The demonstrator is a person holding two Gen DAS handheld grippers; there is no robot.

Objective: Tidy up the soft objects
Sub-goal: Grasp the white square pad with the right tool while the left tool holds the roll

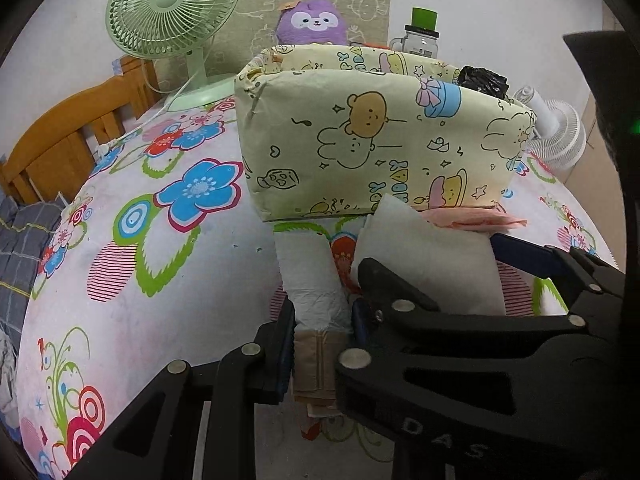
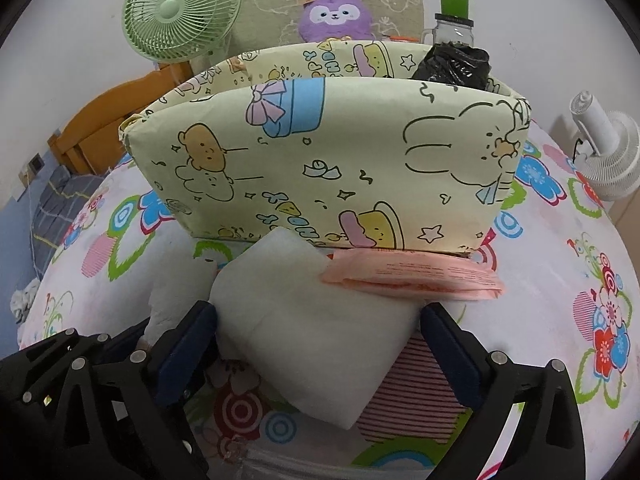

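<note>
A cream cartoon-print box (image 1: pixel 360 152) (image 2: pixel 320 152) stands on the flowered bedspread. In front of it my left gripper (image 1: pixel 322 320) is shut on a narrow, wrinkled white soft pack (image 1: pixel 308 276) that points toward the box. A beige folded item (image 1: pixel 316 364) lies under that pack. My right gripper (image 2: pixel 320 316) (image 1: pixel 432 256) stands open astride a larger white soft pack (image 2: pixel 320 332) (image 1: pixel 432 268) lying on the bedspread, one pad at each side of it. A pink flat packet (image 2: pixel 412 276) (image 1: pixel 472 218) lies against the box's base, its edge over the larger pack.
A black plastic bag (image 2: pixel 452 64) sits inside the box at its right end. Behind the box are a purple plush (image 2: pixel 336 16), a green fan (image 2: pixel 180 12) and a jar with a green lid (image 2: pixel 454 20). A white fan (image 2: pixel 608 152) lies at the right; a wooden bed frame (image 1: pixel 60 140) at the left.
</note>
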